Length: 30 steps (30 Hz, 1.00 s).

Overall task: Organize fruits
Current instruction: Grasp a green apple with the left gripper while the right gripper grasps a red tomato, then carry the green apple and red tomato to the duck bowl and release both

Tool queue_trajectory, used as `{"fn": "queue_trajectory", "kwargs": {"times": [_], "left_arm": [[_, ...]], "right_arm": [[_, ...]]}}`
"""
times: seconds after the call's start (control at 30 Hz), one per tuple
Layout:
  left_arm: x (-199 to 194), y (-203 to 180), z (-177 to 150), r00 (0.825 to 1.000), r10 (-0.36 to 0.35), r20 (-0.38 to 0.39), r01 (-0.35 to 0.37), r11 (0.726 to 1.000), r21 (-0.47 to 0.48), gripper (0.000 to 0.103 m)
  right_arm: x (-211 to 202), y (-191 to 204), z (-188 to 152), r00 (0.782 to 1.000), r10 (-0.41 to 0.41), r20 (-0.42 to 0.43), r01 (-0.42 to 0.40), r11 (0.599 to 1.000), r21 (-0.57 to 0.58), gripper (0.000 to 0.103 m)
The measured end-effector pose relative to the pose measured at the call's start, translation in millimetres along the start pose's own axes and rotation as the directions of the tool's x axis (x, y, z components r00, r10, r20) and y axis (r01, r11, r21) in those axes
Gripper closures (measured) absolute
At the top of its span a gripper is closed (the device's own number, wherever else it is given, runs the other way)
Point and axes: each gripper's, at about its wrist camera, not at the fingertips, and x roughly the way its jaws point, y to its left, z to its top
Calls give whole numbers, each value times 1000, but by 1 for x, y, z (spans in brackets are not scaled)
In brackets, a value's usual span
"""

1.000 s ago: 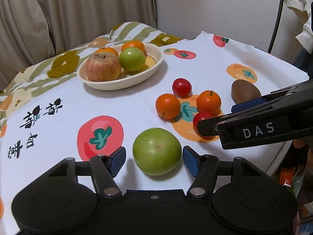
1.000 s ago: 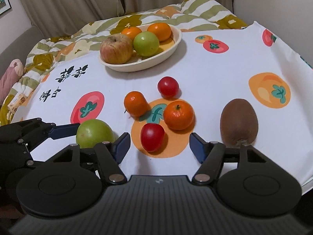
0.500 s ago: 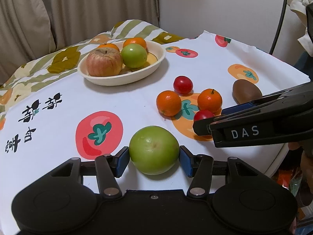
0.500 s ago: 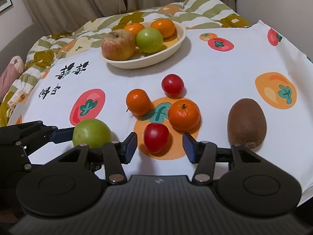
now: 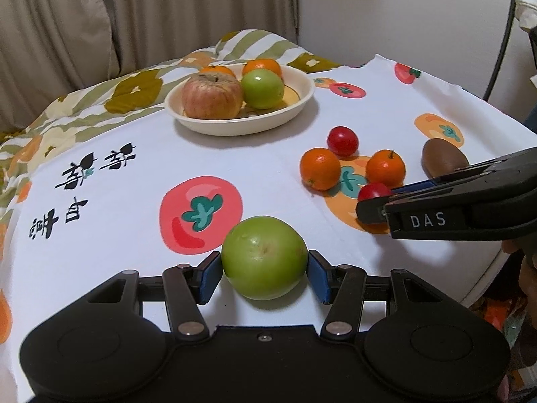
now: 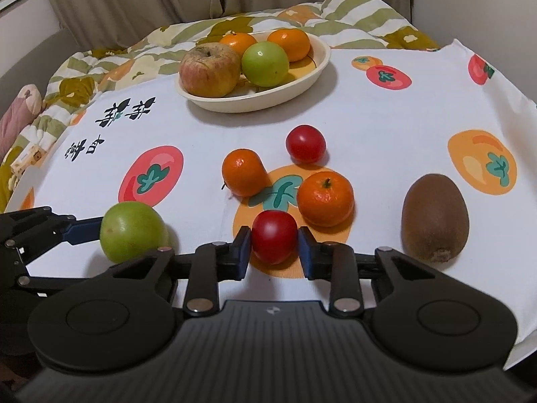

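Observation:
My left gripper [image 5: 264, 270] is shut on a large green apple [image 5: 264, 257] that rests on the tablecloth; it also shows in the right wrist view [image 6: 132, 235]. My right gripper [image 6: 274, 245] is shut on a small red fruit [image 6: 274, 240], also on the cloth and seen partly behind the gripper in the left wrist view [image 5: 373, 192]. A cream bowl [image 6: 302, 82] at the back holds a reddish apple [image 6: 209, 69], a green apple [image 6: 265, 63] and two oranges.
Loose on the cloth lie two oranges [image 6: 244, 172] [image 6: 325, 198], another red fruit [image 6: 305, 143] and a brown kiwi [image 6: 434, 213]. The table edge [image 5: 483, 288] runs close on the right. A patterned blanket [image 6: 100, 77] and curtains lie behind.
Both grippers have closed: the left jaws onto the green apple, the right jaws onto the small red fruit. Both moved slightly forward around their fruit.

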Motion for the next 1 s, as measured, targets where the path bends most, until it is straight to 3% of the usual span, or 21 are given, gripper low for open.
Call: {"fn": "queue_trajectory", "kwargs": {"times": [0.53, 1.0], "left_arm": [[-50, 21, 20, 996, 65, 61, -57, 991, -123, 44], [-80, 31, 75, 982, 117, 148, -95, 984, -149, 44]], "right_arm": [[-48, 16, 29, 996, 45, 76, -42, 998, -39, 58], [-82, 9, 90, 985, 96, 144, -83, 992, -99, 58]]}}
